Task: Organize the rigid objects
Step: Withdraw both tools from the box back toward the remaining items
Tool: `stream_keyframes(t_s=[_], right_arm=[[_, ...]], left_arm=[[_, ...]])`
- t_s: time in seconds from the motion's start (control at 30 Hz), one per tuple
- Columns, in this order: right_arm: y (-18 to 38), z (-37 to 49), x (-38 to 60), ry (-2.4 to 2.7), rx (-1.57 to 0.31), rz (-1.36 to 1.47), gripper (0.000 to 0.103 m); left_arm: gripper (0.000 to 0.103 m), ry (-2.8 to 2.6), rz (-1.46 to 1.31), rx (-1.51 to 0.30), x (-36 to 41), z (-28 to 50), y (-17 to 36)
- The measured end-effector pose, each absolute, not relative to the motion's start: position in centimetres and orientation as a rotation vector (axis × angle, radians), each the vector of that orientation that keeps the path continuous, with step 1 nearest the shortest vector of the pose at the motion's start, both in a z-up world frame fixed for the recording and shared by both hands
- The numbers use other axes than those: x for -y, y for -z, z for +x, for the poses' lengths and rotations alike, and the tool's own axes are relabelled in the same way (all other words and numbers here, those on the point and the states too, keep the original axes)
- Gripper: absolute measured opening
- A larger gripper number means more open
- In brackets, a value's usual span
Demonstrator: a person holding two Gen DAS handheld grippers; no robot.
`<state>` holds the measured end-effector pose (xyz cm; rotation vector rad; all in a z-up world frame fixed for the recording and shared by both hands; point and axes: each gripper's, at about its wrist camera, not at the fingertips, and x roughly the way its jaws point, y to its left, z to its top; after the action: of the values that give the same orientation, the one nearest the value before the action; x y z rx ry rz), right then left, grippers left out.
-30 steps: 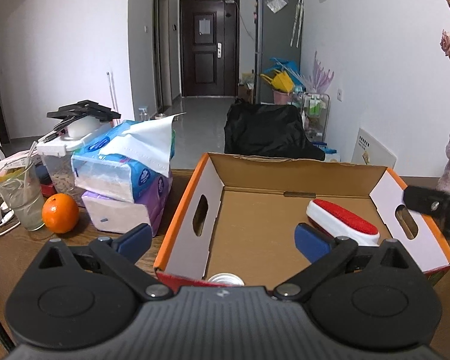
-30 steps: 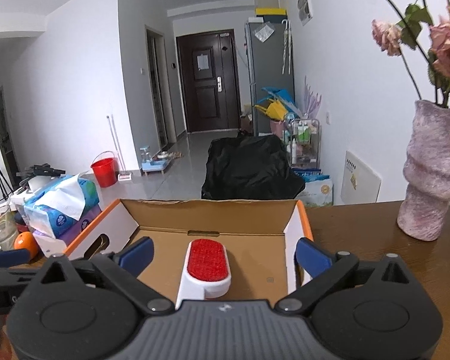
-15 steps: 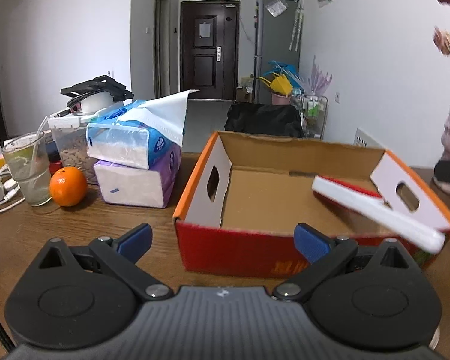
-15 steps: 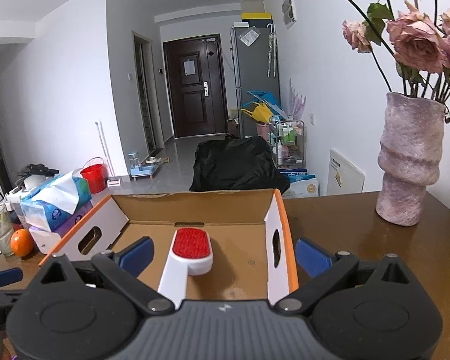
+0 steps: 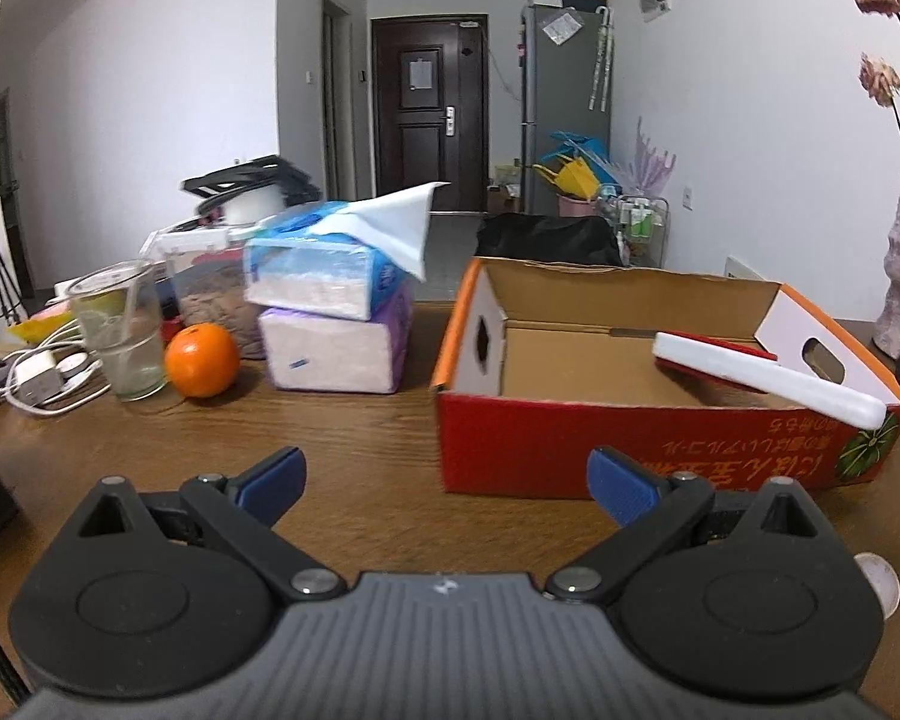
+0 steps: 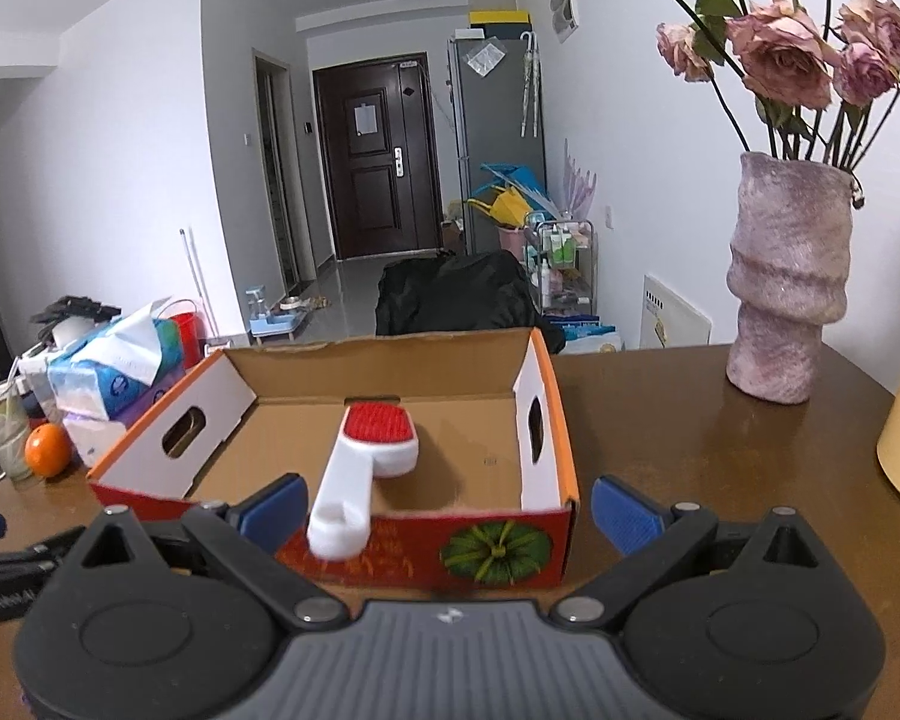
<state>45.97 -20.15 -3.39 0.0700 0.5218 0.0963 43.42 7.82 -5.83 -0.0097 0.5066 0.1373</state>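
With the brush (image 6: 366, 456) resting in the box (image 6: 498, 552) at twelve o'clock, both claws gaped empty, presumably needing another object.

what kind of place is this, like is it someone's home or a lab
Most likely someone's home, a lived-in flat. A wooden table carries tissue packs and an orange, a vase holds roses, and a hallway beyond leads to a front door beside a fridge.

The surface (image 5: 360, 438) is grained, satin-finished wood. The box (image 6: 390, 546) is raw matt cardboard inside, glossy red print outside. The brush (image 6: 354, 480) is smooth white plastic; the vase (image 6: 786, 276) looks rough.
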Motion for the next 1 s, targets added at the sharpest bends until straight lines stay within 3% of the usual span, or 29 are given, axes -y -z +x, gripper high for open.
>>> stream_keyframes(t_s=[0.73, 1.0], right_arm=[[5.9, 35.1, 19.3, -0.093, -0.577, 0.076, 0.101], [6.6, 30.8, 18.1, -0.126, -0.581, 0.042, 0.101]], left_arm=[[0.103, -0.2, -0.022, -0.461, -14.0, 33.8, 5.3], [0.103, -0.121, -0.029, -0.434, -12.8, 30.0, 4.6]])
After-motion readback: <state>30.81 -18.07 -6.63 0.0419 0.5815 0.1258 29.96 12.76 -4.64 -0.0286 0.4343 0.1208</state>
